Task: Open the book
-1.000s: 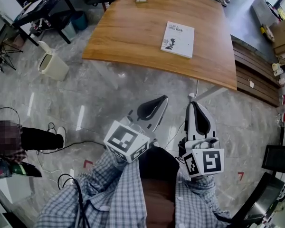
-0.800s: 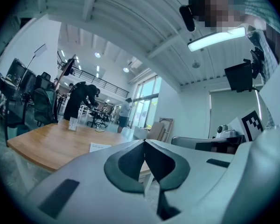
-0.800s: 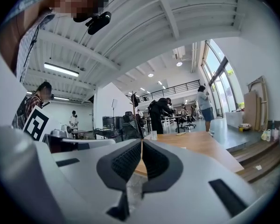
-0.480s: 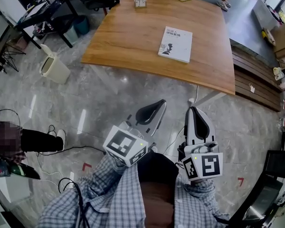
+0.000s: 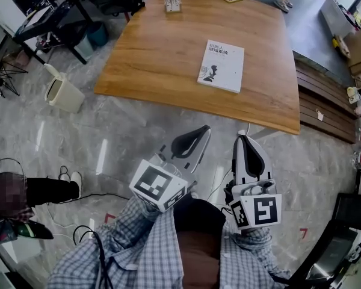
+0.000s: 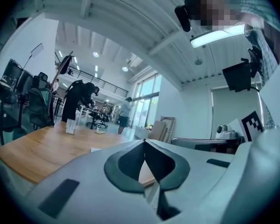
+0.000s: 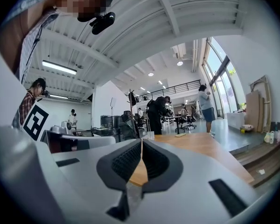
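One book (image 5: 221,65) lies flat and closed on the wooden table (image 5: 162,47), right of centre and short of the near edge. Its white cover faces up, with dark title print above a small dark figure. Which edge is the spine cannot be told.

The left gripper (image 5: 198,134) and the right gripper (image 5: 245,142) are held close to the person's body, over the floor, well apart from the book and pointed toward the table. This reads as a carrying posture during approach, and opening has not begun. In each gripper view the jaw tips meet with nothing between them. Lifting the cover will probably call for one tip at its free edge.
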`<act>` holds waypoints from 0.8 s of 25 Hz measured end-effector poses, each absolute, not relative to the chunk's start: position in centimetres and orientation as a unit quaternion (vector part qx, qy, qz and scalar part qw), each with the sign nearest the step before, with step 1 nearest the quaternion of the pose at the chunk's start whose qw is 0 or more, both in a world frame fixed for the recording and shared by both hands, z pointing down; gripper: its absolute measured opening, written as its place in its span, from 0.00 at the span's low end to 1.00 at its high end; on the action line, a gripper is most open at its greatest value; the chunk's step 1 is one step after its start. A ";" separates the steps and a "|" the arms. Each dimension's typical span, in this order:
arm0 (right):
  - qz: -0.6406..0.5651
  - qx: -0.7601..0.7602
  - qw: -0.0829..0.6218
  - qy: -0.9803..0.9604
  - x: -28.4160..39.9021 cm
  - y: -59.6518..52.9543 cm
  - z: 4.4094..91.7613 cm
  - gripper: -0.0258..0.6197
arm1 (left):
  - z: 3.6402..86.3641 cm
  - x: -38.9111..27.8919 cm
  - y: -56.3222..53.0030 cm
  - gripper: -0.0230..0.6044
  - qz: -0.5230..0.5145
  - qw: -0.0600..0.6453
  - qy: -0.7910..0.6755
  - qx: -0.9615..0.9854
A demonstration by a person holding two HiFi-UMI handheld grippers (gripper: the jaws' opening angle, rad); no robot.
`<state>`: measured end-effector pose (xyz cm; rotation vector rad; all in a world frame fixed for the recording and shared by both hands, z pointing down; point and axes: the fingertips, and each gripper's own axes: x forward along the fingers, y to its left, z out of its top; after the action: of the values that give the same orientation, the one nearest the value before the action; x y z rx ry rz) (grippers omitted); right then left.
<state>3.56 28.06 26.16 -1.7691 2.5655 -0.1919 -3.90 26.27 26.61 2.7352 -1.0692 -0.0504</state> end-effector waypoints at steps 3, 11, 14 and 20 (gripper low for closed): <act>-0.063 -0.569 0.011 0.820 3.2 24.6 26.0 0.08 | 26.6 -4.3 22.8 0.05 -0.016 0.103 -0.360 0.927; -0.053 -0.591 0.008 0.805 2.9 16.6 25.0 0.08 | 25.8 -5.2 14.1 0.05 -0.023 0.099 -0.342 0.934; -0.047 -0.601 0.006 0.798 3.1 14.3 24.7 0.08 | 25.6 -5.3 11.6 0.05 -0.026 0.097 -0.335 0.937; -0.043 -0.607 -0.002 0.794 3.2 11.3 24.5 0.08 | 26.1 -4.9 8.4 0.05 -0.028 0.108 -0.326 0.939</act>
<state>3.24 11.25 24.51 -1.9098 2.4967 -0.1359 -4.86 8.41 26.10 2.7616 -0.9605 -0.0810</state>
